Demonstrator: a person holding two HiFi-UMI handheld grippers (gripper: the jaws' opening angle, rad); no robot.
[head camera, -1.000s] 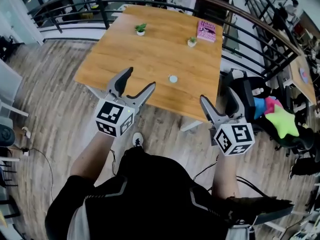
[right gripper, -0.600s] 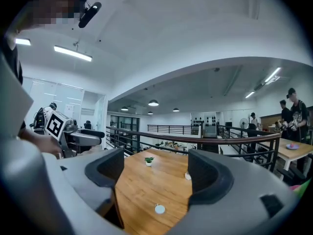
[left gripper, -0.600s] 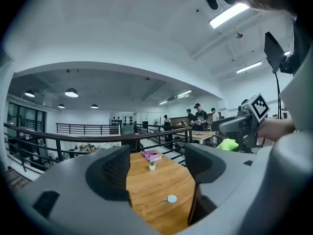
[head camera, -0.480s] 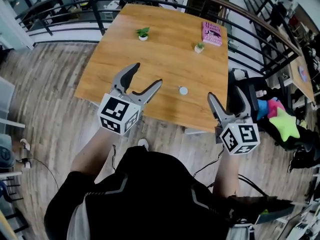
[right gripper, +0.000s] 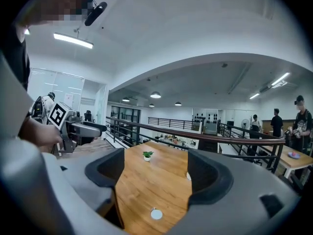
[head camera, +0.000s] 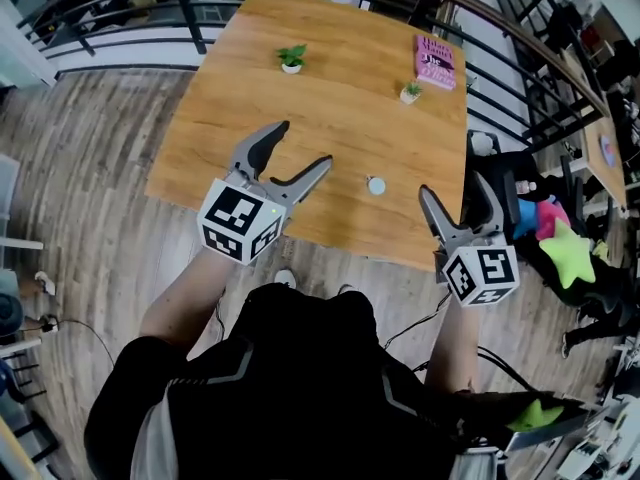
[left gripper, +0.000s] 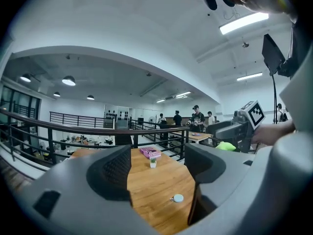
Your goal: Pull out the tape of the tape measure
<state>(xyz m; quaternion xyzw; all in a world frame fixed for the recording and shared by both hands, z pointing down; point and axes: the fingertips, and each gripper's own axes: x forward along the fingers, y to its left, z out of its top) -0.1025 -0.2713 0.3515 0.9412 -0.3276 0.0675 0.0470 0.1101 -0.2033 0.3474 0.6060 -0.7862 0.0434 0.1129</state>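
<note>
Since a second ago both grippers have come forward toward the desk (head camera: 330,108). The left gripper (head camera: 302,145) now reaches over its near edge, and the right gripper (head camera: 452,190) is just at that edge. Both pairs of jaws stand wide apart with nothing held. The tape measure (head camera: 376,185), a small round white case, lies flat on the desk near that edge, between the two grippers and touching neither. Being round, it shows no long axis. A small tab juts from its side, toward the left in the left gripper view.

The tape measure (head camera: 376,185) is set on the table (head camera: 300,118) near its front edge. Farther back, a left plant (head camera: 292,58) and a right plant (head camera: 410,92) are placed, with a book (head camera: 436,50) laid behind the right plant.
</note>
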